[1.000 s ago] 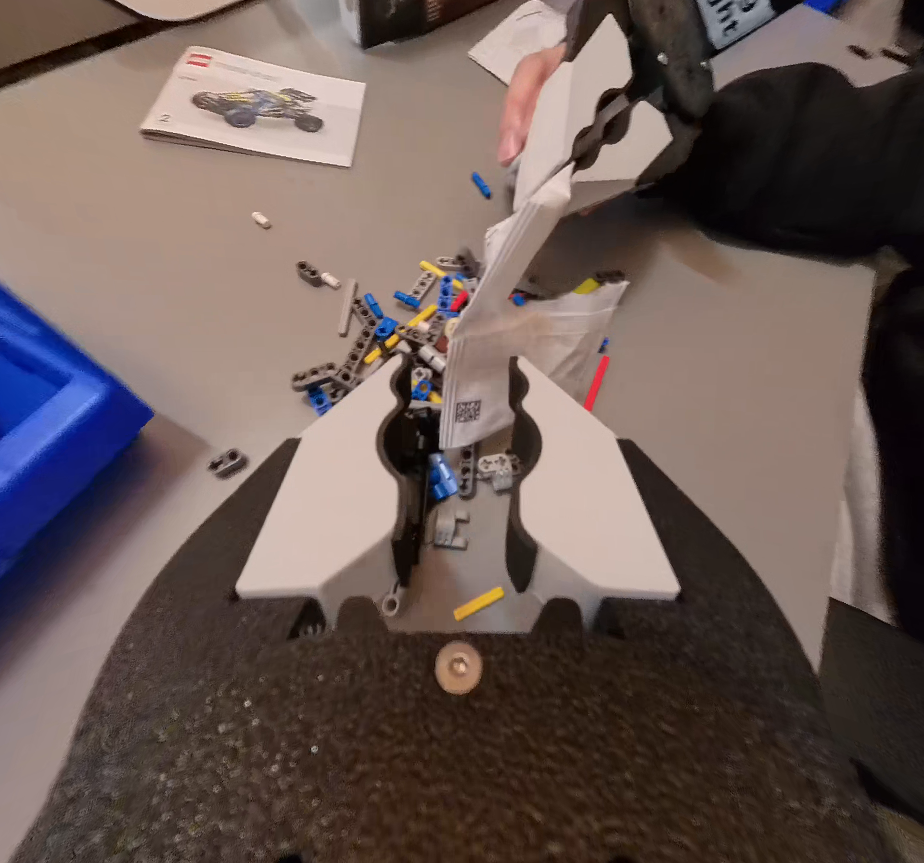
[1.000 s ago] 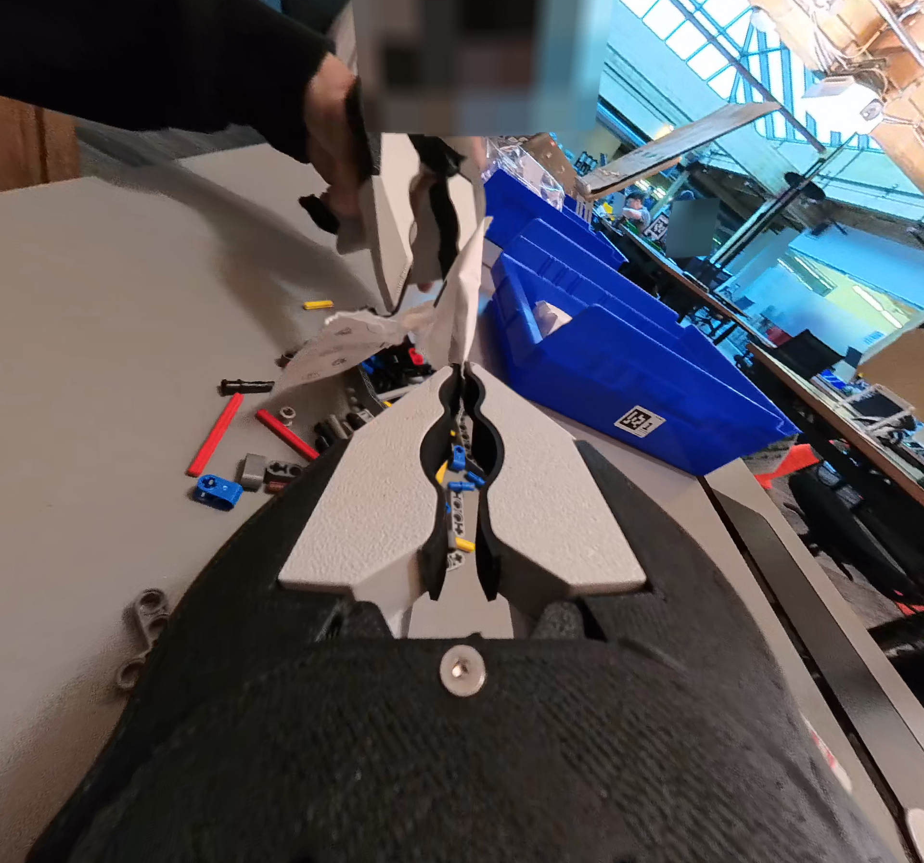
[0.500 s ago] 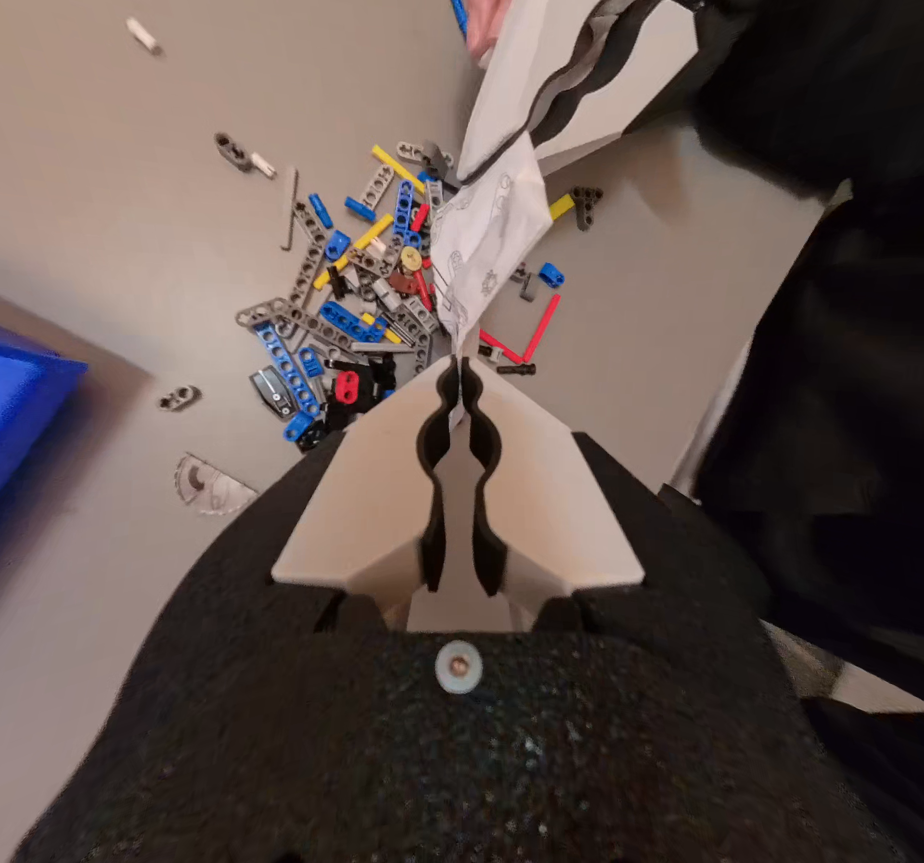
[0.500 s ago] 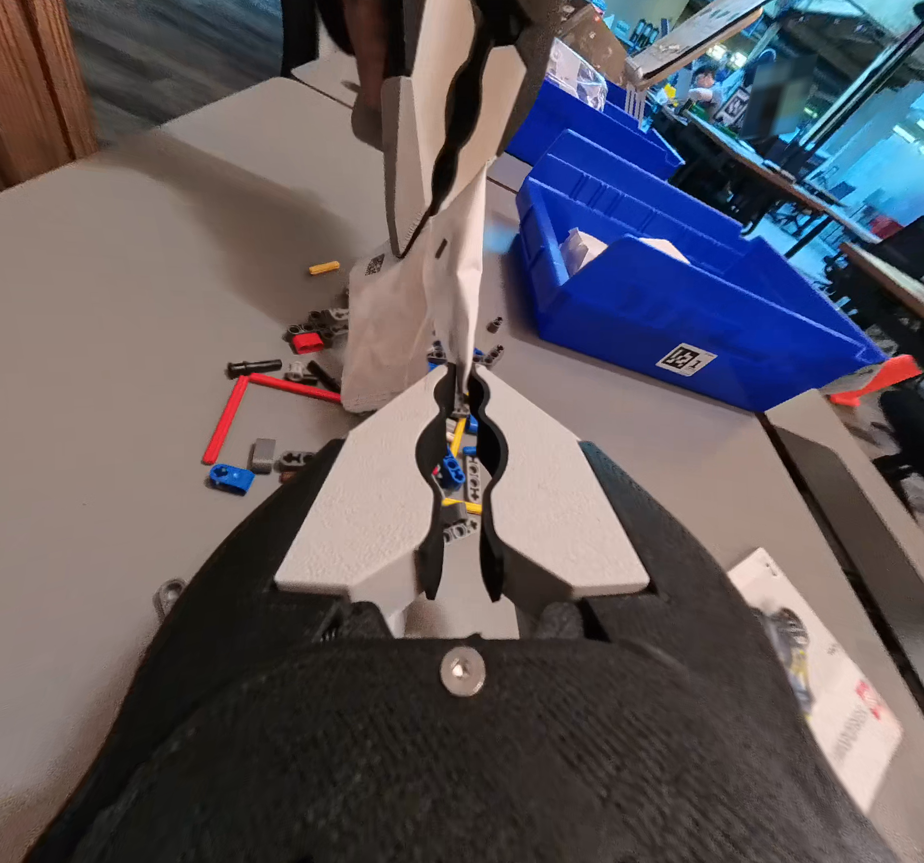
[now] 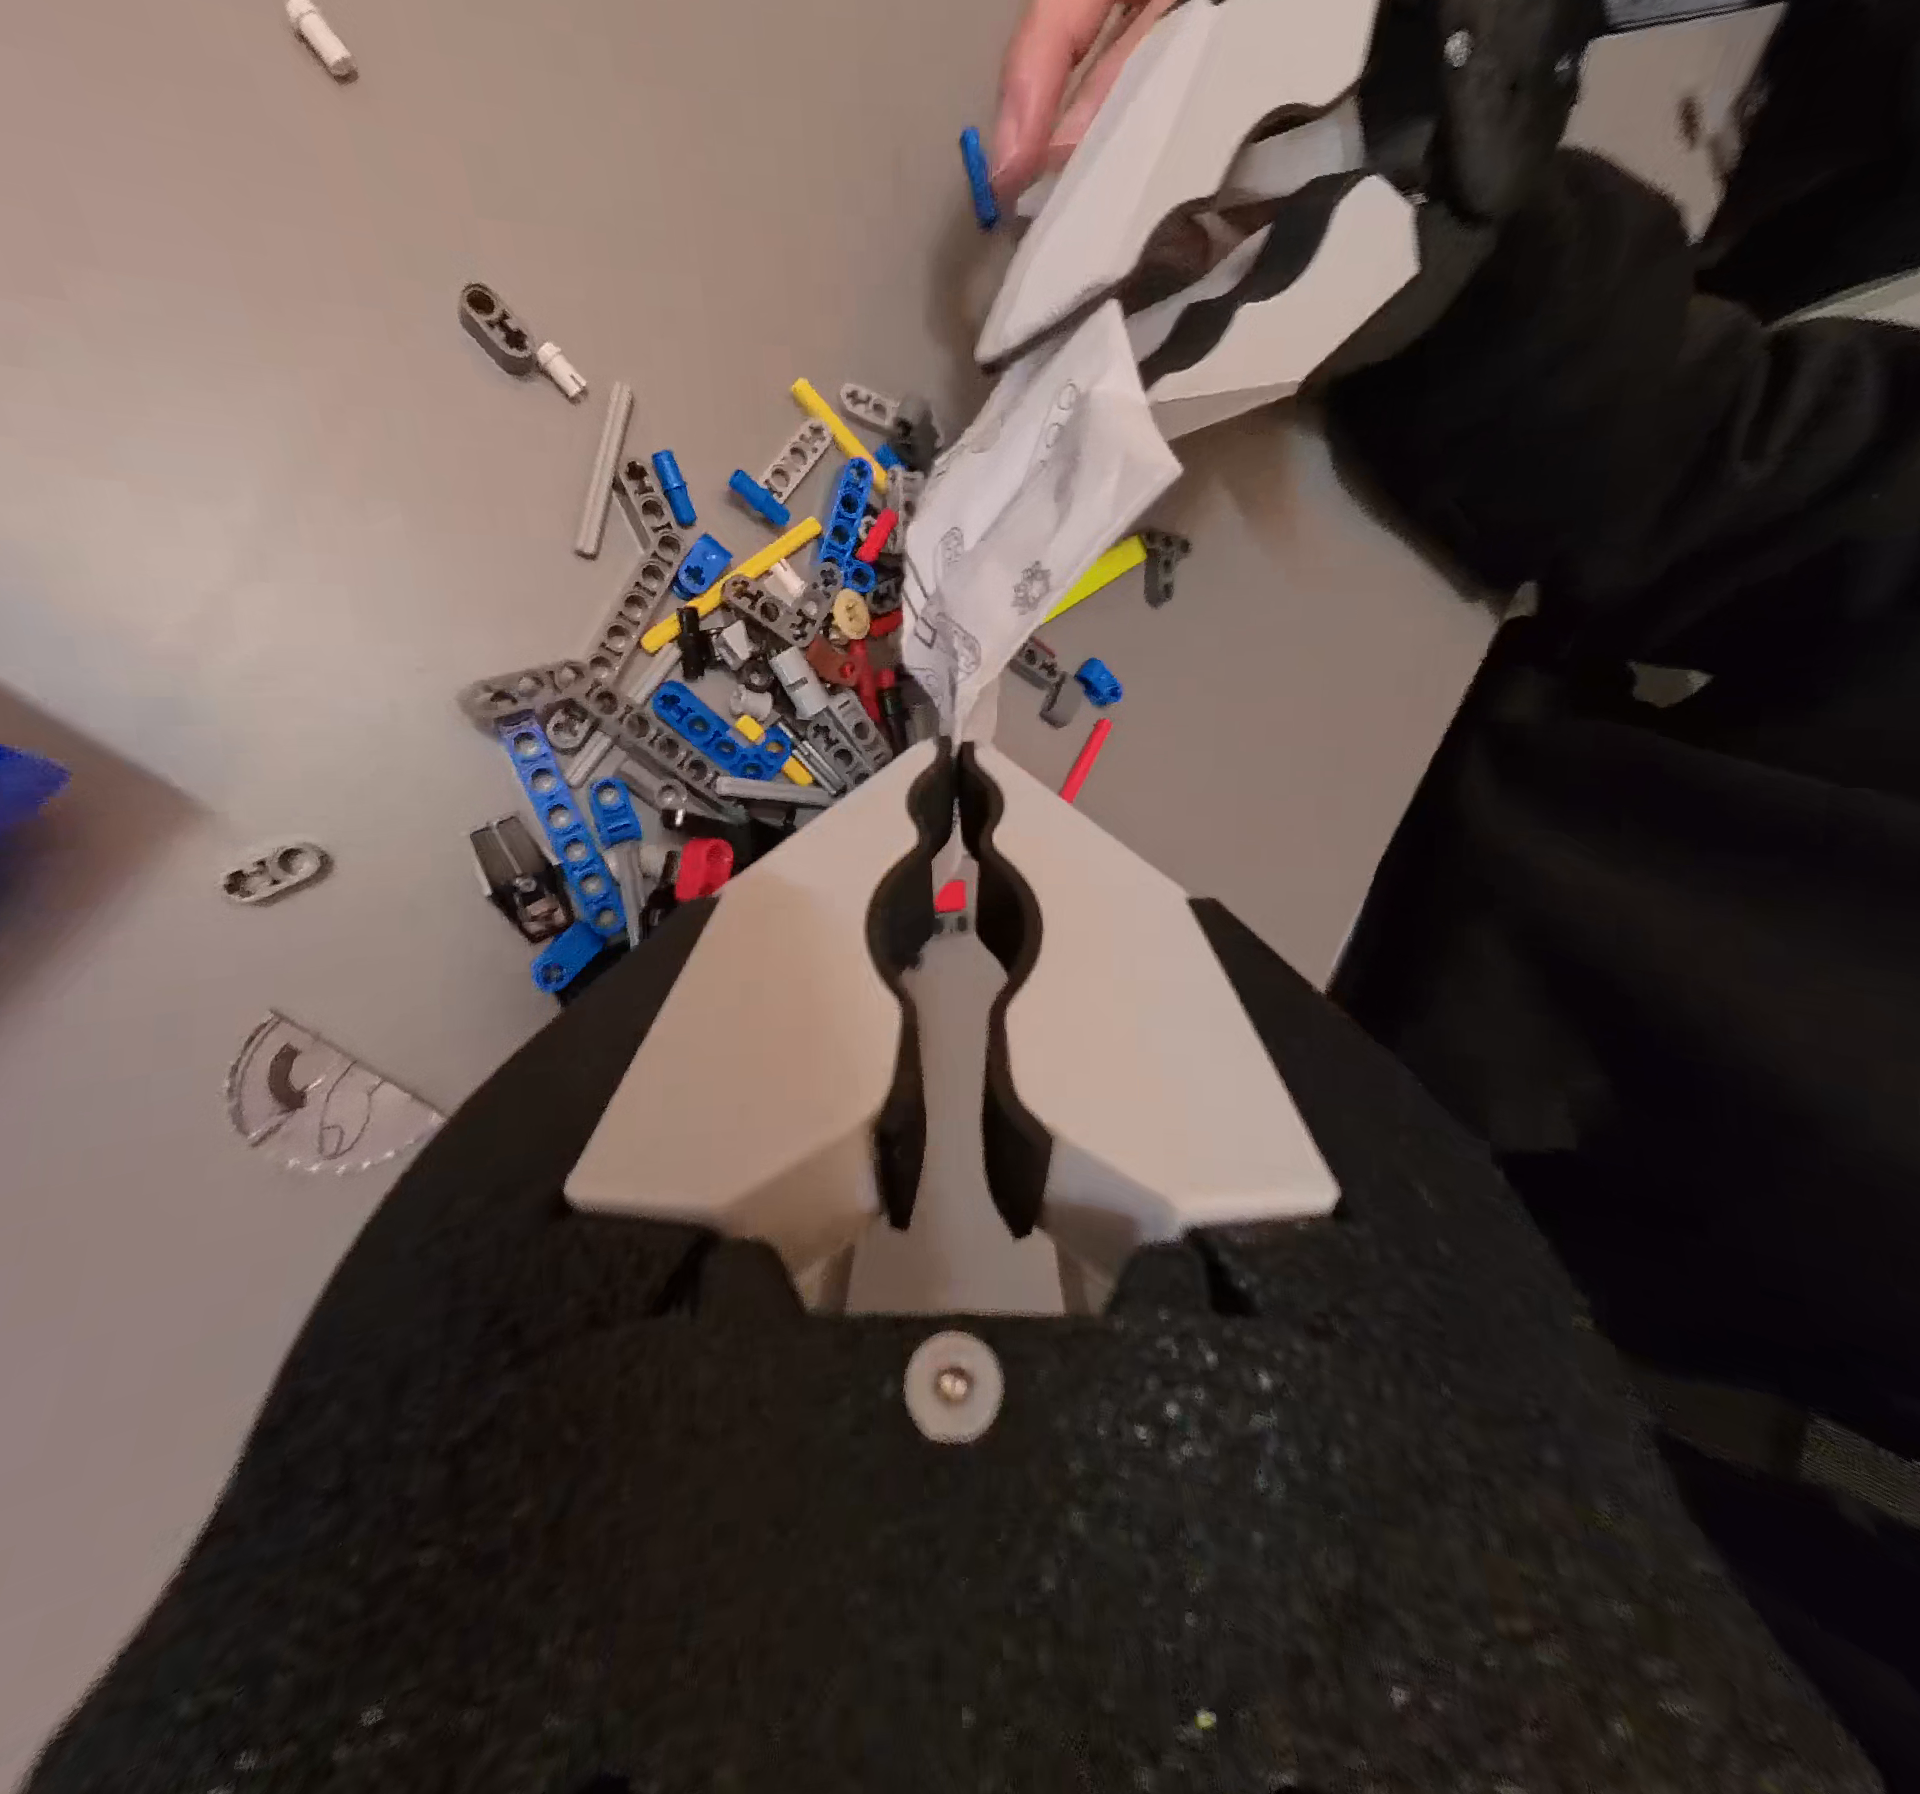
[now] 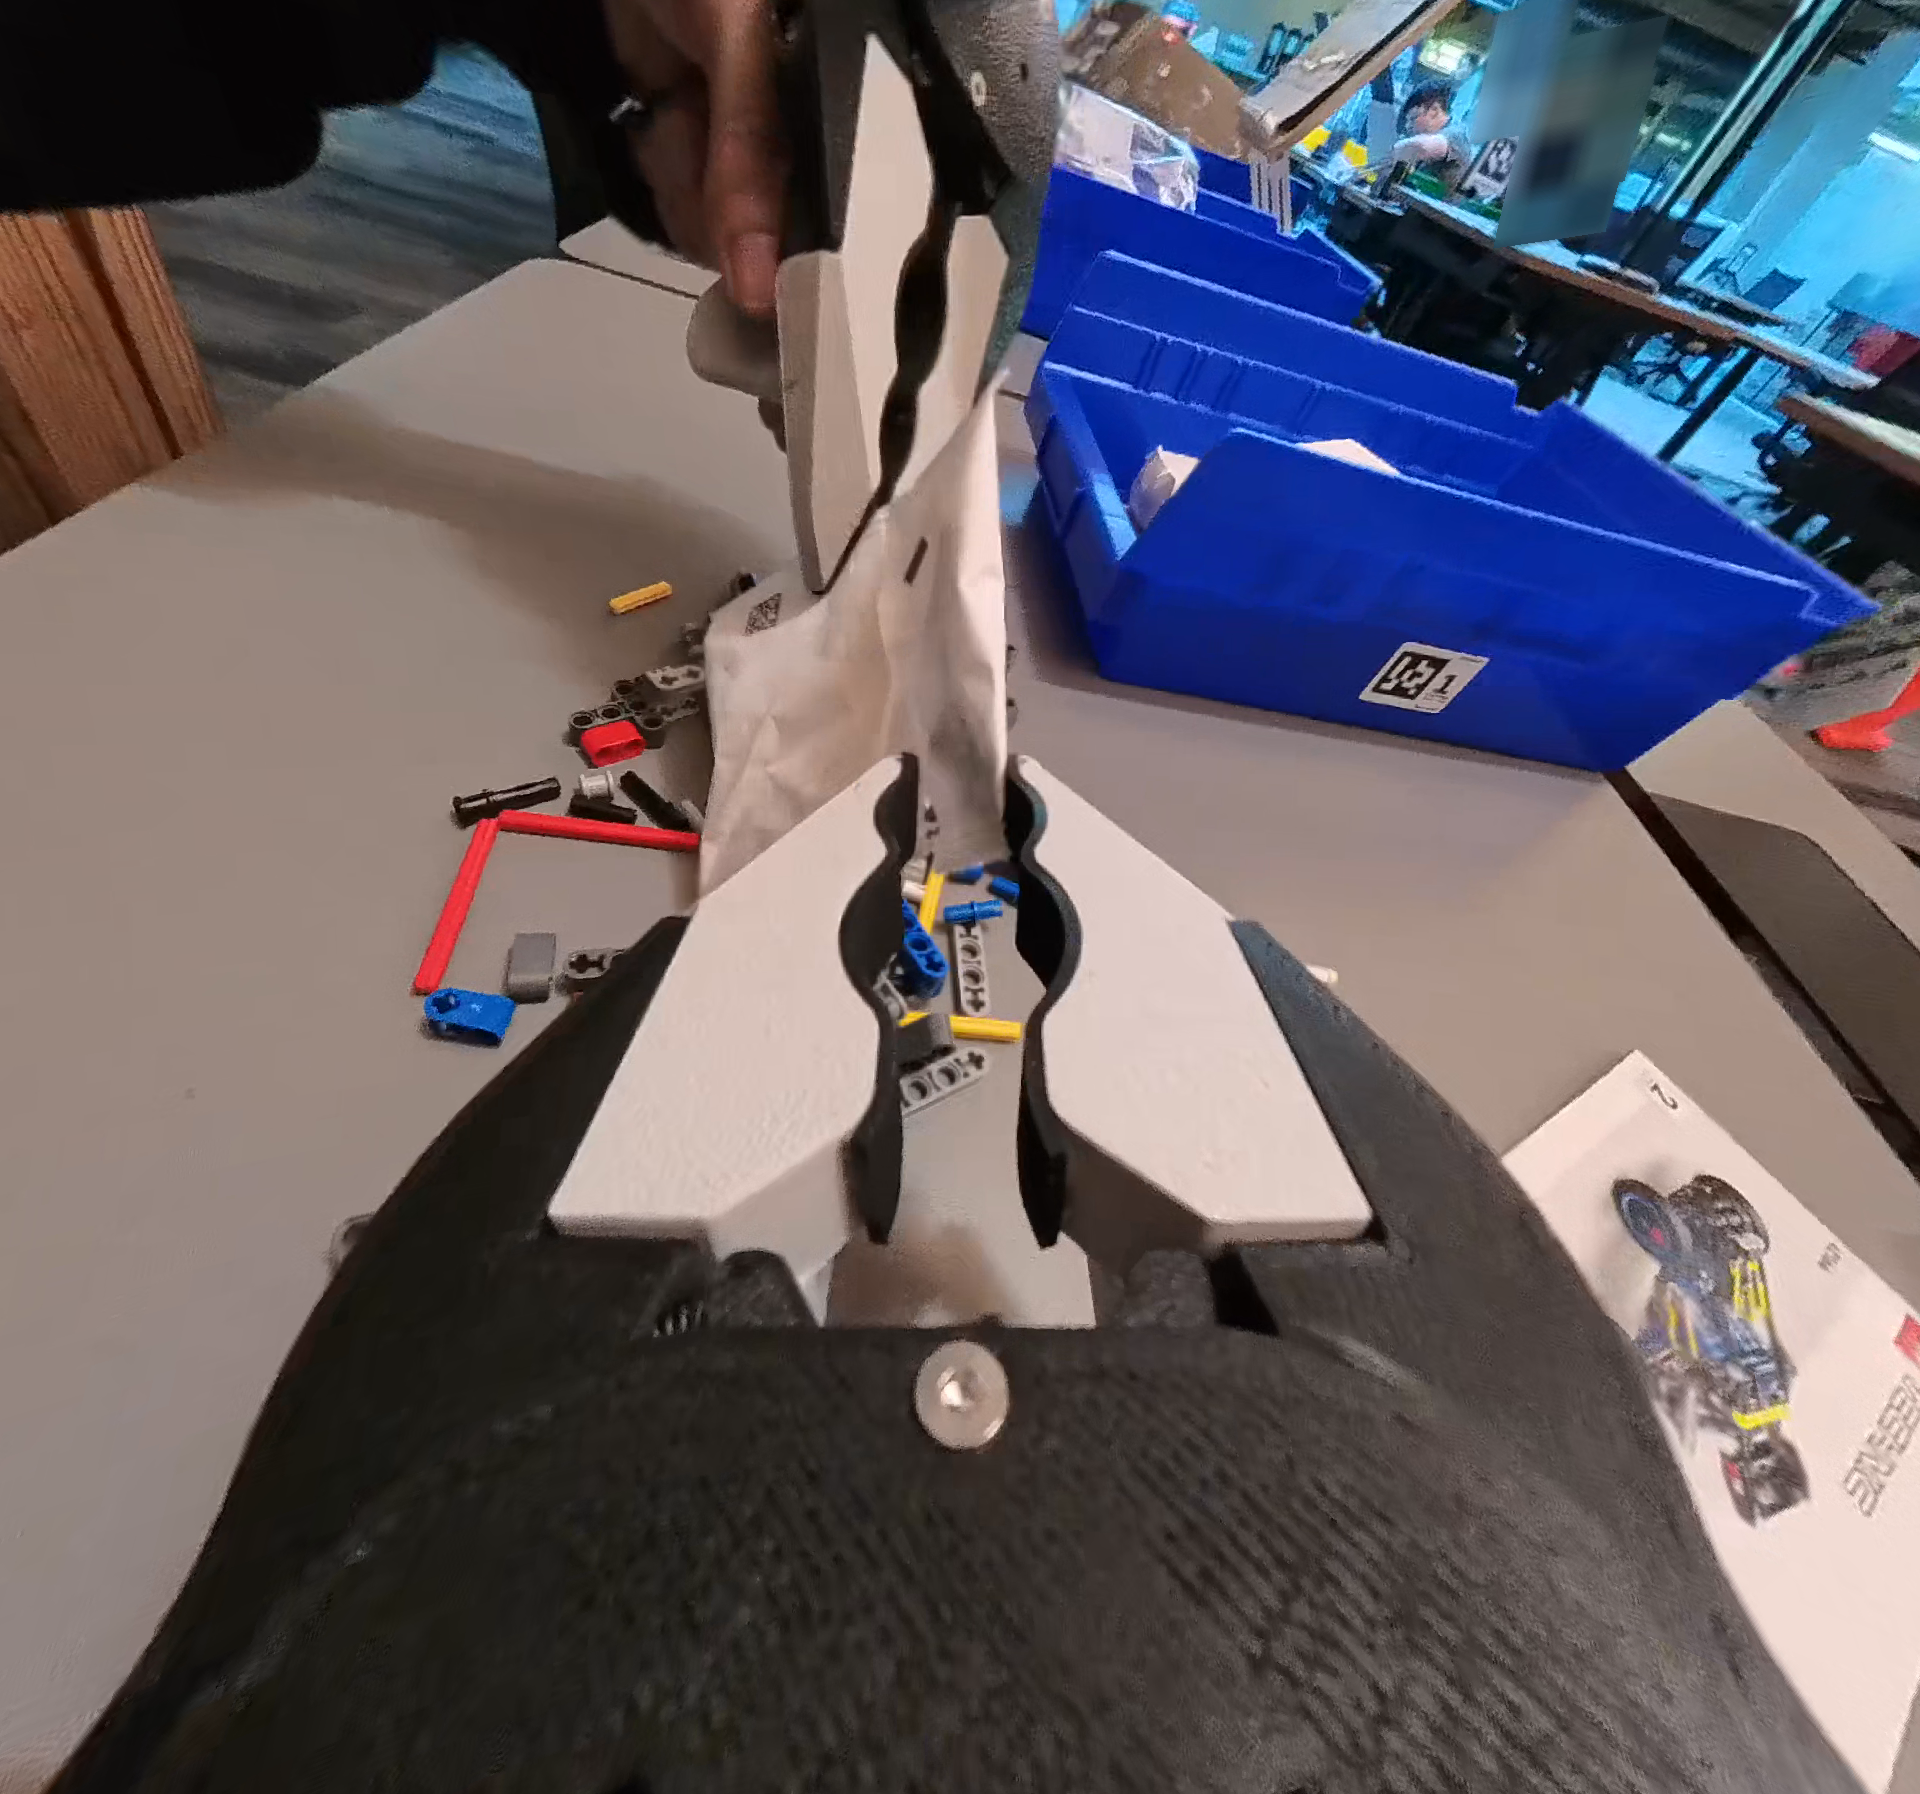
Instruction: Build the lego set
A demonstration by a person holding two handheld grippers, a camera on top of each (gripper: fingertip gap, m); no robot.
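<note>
A white paper parts bag (image 5: 1029,539) hangs over a pile of loose lego pieces (image 5: 727,664) on the grey table. My left gripper (image 5: 954,757) is shut on one corner of the bag. In the right wrist view it comes down from above (image 6: 831,570), pinching the bag (image 6: 883,664). My right gripper (image 6: 966,783) is open, and the bag's other edge passes loosely between its tips. It also shows in the left wrist view (image 5: 1091,373) at the bag's far end. More pieces (image 6: 935,965) lie under the right gripper.
Blue bins (image 6: 1351,622) stand at the back right of the table, and one bin's corner (image 5: 26,778) shows at the left. An instruction booklet (image 6: 1714,1329) lies at the right. Two red axles (image 6: 592,830) and a torn bag scrap (image 5: 312,1100) lie apart from the pile. The left gripper's tips are roughly 6 cm from the right gripper's.
My left gripper shut on the bag's corner and rose above the pile. My right gripper, shut on the bag until half a second ago, has opened its jaws.
</note>
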